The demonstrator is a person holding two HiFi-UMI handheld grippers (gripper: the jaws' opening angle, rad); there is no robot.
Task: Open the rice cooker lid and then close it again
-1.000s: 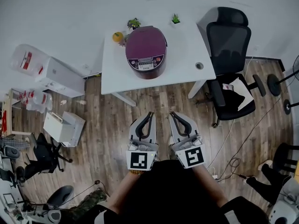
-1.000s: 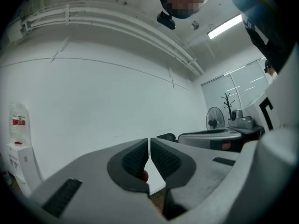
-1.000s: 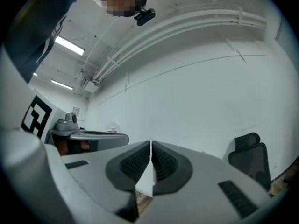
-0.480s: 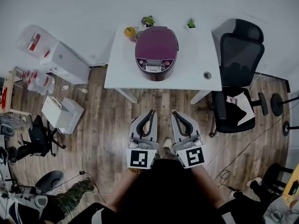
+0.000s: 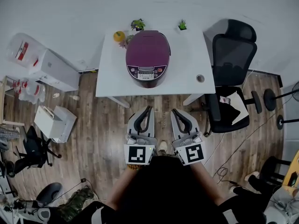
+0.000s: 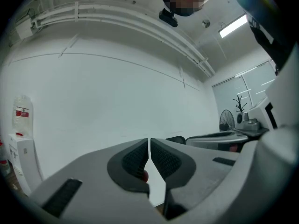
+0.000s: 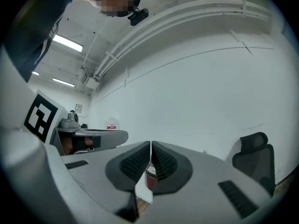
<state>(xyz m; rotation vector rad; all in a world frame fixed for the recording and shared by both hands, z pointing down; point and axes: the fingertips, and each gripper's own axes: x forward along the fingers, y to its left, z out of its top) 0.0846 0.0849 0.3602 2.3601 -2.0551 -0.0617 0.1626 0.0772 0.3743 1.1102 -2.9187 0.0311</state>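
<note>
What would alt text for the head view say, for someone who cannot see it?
A person holds a left gripper and a right gripper, jaws shut and empty, over a wooden floor, short of a white table bearing a closed purple rice cooker. A black office chair stands right of the table.

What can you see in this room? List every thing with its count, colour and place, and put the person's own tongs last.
table: 1, white, against the far wall
rice cooker: 1, dark purple, on the table, closed
potted plants: 2, green, table's back edge
round object: 1, orange-yellow, table's back left, beside the cooker
office chair: 1, black, right of the table
boxes: at least 2, white, on the floor left of the table
left tongs: 1, grey, before the table, shut and empty
right tongs: 1, grey, beside the left tongs, shut and empty
</note>
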